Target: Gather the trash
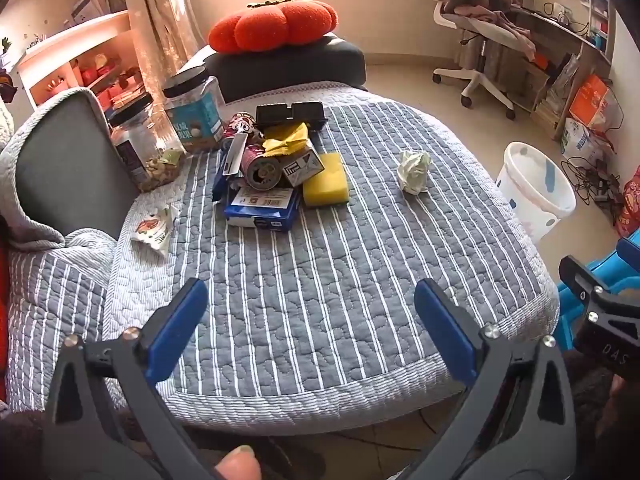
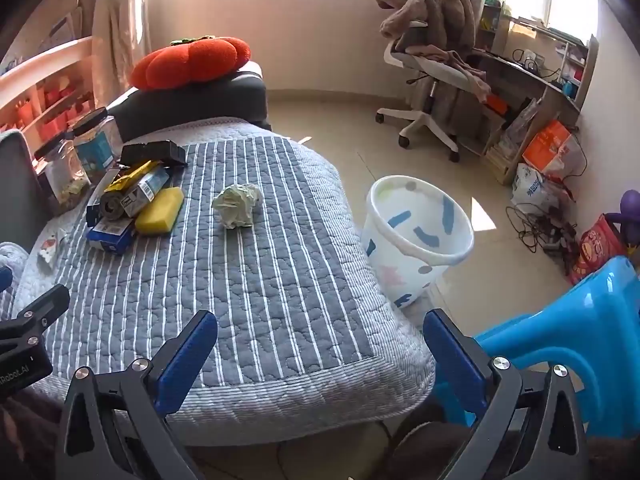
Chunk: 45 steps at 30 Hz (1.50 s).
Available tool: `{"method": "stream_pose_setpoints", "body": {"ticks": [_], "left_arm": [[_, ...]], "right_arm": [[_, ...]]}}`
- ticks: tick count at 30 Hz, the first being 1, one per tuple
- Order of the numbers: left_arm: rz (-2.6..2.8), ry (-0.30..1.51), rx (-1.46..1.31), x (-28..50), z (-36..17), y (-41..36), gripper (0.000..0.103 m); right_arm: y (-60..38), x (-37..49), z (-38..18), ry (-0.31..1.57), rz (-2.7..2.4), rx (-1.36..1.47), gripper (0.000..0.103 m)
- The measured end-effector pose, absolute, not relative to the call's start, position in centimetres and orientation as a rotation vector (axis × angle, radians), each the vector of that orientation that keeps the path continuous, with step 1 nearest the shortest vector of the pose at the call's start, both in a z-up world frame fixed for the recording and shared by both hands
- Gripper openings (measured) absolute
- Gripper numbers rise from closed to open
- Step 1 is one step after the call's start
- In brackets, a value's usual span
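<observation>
left gripper [image 1: 308, 320]: fingers wide, empty | right gripper [image 2: 320, 354]: fingers wide, empty | crumpled paper ball [image 2: 238, 205]: on quilted striped cover [image 2: 280, 300], well ahead of both, apart from clutter pile [image 1: 272, 164] | white plastic bin [image 2: 416, 236]: on floor beside cover edge

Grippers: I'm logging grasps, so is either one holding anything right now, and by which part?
Nothing is held. The left gripper and right gripper are both open above the quilt.
</observation>
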State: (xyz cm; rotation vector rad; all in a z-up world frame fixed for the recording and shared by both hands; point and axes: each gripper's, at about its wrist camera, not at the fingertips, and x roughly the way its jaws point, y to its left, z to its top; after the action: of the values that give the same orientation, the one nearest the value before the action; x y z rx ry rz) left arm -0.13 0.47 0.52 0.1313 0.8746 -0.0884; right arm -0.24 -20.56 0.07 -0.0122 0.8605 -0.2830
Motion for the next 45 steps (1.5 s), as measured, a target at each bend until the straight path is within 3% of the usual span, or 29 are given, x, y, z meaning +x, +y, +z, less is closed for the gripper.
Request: {"method": "stream_pose_setpoints", "body": {"ticks": [45], "left_arm": [[-0.093, 0.866, 0.101, 0.00, 0.81, 0.94, 0.103]], "right_arm": [[-20.10, -0.07, 0.26, 0.855, -0.275, -0.008, 0.103]]}}
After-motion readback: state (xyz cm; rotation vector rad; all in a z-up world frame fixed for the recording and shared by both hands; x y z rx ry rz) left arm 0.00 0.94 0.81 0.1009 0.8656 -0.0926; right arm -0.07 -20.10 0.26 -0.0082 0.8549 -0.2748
